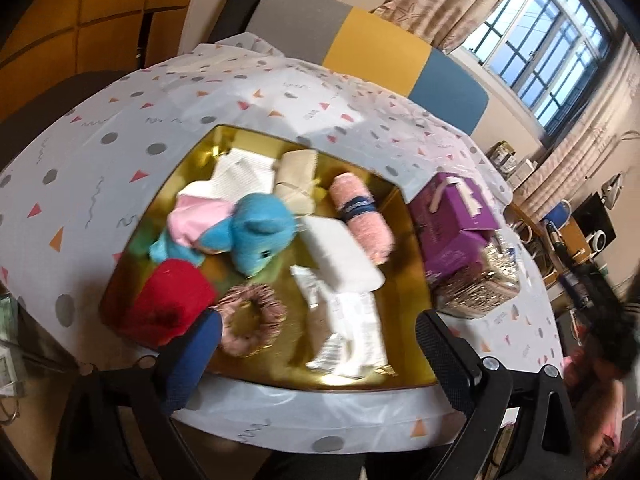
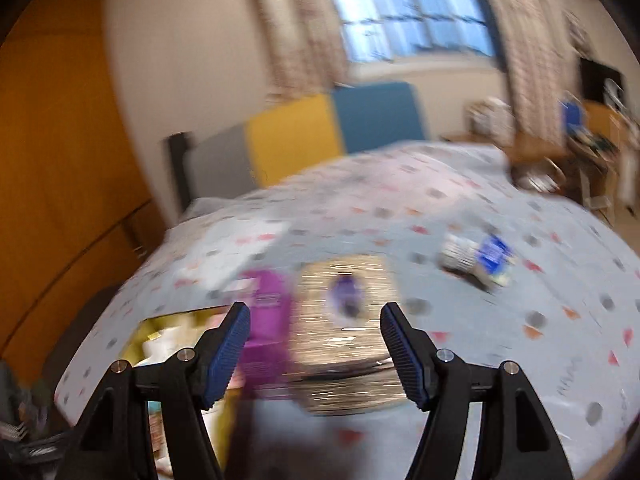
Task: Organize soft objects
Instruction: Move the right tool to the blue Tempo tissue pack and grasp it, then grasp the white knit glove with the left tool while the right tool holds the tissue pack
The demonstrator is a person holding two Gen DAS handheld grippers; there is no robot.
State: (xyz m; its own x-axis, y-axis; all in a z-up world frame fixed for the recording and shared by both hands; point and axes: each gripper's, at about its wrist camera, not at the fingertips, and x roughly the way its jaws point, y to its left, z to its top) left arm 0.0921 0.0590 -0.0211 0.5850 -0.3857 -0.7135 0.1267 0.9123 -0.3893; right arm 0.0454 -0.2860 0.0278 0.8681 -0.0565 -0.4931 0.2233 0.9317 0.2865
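My left claw [image 1: 320, 344] has black plastic arms shaped like open triangles, held by round silver screws. Its fingers [image 1: 192, 364] carry blue pads with a fine dotted grain; one finger looks black from its outer side. My right claw [image 2: 315, 354] is built the same: black frame, silver screw heads, ribbed blue pads [image 2: 228, 356]

My right wrist view is motion-smeared: the woven basket [image 2: 346, 336], the purple box [image 2: 266, 332] and a blue-labelled packet [image 2: 478, 258] lose their detail. In my left wrist view, my finger [image 1: 192, 364] covers the red plush's [image 1: 172, 300] near edge; a pink object [image 1: 600, 412] at the right edge is unidentifiable.
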